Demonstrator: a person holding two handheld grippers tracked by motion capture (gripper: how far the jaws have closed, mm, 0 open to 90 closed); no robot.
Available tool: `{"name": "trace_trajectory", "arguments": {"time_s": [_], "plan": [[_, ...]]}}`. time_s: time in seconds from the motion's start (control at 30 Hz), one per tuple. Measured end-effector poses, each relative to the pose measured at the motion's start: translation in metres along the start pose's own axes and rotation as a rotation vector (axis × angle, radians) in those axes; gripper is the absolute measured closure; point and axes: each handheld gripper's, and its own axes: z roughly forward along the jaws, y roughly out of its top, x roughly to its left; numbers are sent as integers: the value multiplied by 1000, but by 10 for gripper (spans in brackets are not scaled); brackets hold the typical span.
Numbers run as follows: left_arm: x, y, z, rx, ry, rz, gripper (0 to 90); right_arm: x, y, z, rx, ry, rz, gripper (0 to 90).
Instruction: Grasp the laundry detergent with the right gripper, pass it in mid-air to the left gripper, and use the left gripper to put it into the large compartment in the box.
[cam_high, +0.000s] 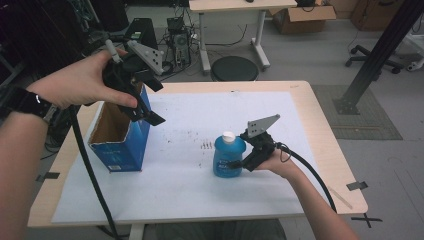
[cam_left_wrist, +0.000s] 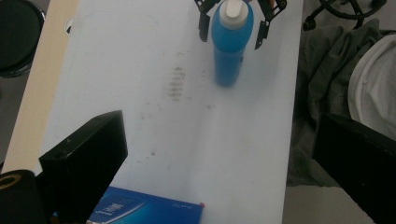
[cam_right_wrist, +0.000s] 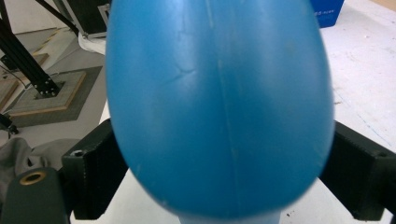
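From the high view, a blue bottle (cam_high: 229, 159) with a white cap (cam_high: 228, 136) stands upright on the white sheet (cam_high: 190, 190) covering the table (cam_high: 320, 125), toward its right half and nearer the front edge than the back. The right gripper (cam_high: 240, 162) comes at it level from the right, the hand (cam_high: 280, 162) low behind it and the forearm running off toward the front right corner; its jaws flank the bottle's body. The left gripper (cam_high: 150, 107) hangs raised over the open blue carton (cam_high: 120, 137) near the left edge, jaws spread with nothing between them, the wrist cocked downward. In the left gripper view, its two black jaws stand wide apart over the sheet, a corner of the carton (cam_left_wrist: 149, 210) below, and farther off the bottle (cam_left_wrist: 231, 42) sits between the other gripper's fingers (cam_left_wrist: 203, 25). In the right gripper view, the bottle (cam_right_wrist: 219, 107) bulges close between the jaws; they bracket its sides, but I cannot tell whether the pads press yet. The rounded, smooth body looks liable to squirt out or tip if the jaws close off-centre or low, and a lift before the grip is firm could drop it.
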Motion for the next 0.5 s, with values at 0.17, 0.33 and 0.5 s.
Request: {"name": "trace_trajectory", "arguments": {"time_s": [0.17,0.33,0.5], "plan": [[0,0,1,1,0,1,45,0,0,1,-8,-5,-1,152],[0,-1,0,1,2,1,45,0,-1,4,-10,5,-5,188],[-1,-2,0,1,1,-1,45,0,-1,5,-9,12,-8,213]]}}
